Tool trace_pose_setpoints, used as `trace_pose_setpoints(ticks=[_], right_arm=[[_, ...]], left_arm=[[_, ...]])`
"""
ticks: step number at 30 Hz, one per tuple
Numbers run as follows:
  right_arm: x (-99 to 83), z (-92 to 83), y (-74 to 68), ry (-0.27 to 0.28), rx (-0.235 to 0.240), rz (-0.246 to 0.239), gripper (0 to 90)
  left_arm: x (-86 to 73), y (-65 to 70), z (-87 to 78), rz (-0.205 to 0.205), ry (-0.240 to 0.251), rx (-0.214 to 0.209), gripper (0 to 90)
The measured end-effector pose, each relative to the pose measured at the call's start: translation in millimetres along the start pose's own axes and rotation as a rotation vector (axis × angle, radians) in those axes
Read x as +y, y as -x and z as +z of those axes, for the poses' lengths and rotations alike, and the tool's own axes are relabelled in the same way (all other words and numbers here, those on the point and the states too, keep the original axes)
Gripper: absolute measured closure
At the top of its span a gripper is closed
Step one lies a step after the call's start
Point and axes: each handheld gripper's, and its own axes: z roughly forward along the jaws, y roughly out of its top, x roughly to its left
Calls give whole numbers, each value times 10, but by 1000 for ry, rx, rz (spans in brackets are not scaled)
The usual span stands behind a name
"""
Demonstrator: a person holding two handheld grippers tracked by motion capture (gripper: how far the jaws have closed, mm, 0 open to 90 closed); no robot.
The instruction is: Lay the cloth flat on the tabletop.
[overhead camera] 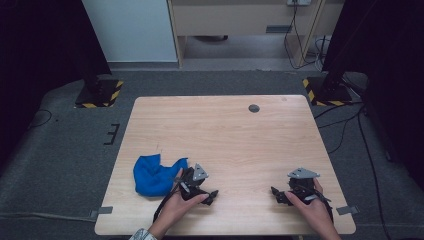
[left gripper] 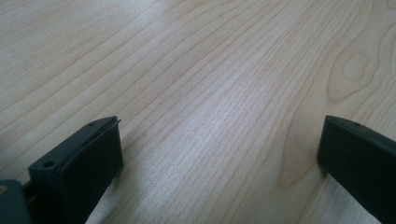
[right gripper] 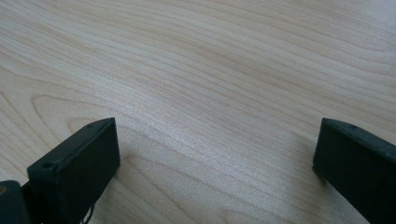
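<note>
We take the crumpled blue cloth (overhead camera: 152, 175) as the thing in hand: it lies bunched in a loose heap on the near left part of the wooden table (overhead camera: 225, 130), close to the table's left edge. Just to its right our left gripper (overhead camera: 212, 196) rests low on the wood, the back of the tool touching or almost touching the cloth's right lobe, while the jaws point away from it toward the table's middle. The left hand (overhead camera: 176, 206) wraps the gripper body from below.

Our right gripper (overhead camera: 276, 194) sits well apart on the near right part of the table, held by the right hand (overhead camera: 311, 206), its jaws pointing left toward the other tool. A grey three-cornered plate tops each gripper.

There is no container on the table, and the cloth lies loose on the bare wood.

The high view gives us the cloth, both hands and a small dark round disc (overhead camera: 254, 108) near the far edge. In the left gripper view (left gripper: 219, 149) the two black jaws stand spread as wide as they go, with bare wood grain between them and nothing gripped. The right gripper view (right gripper: 217, 149) reads the same: jaws wide apart, empty, close above pale wood.
</note>
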Motion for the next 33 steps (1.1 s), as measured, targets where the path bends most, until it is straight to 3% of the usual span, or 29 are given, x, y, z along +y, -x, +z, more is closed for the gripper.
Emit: trace_pose_setpoints(ticks=[4, 7, 11, 13, 16, 18, 25, 33], right_arm=[[0, 0, 0, 0, 0, 0, 9], [-3, -3, 0, 0, 0, 1, 9], [-8, -8, 3, 1, -1, -2, 8], [-8, -8, 4, 0, 0, -2, 9], [-8, -9, 3, 0, 1, -2, 9], [-8, -9, 4, 0, 1, -2, 8], [-8, -9, 4, 0, 1, -2, 9], [-8, -9, 4, 0, 1, -2, 8]], left_arm=[[0, 24, -14, 11, 11, -21, 27], [33, 53, -74, 28, 45, -23, 24], [55, 27, -183, 13, 74, -18, 35], [55, -39, -357, -5, 106, 7, 42], [44, -81, -471, -20, 138, 23, 48], [0, -185, -642, -48, 166, 58, 50], [-117, -449, -844, -123, 189, 93, 53], [-262, -595, -1027, -153, 197, 124, 54]])
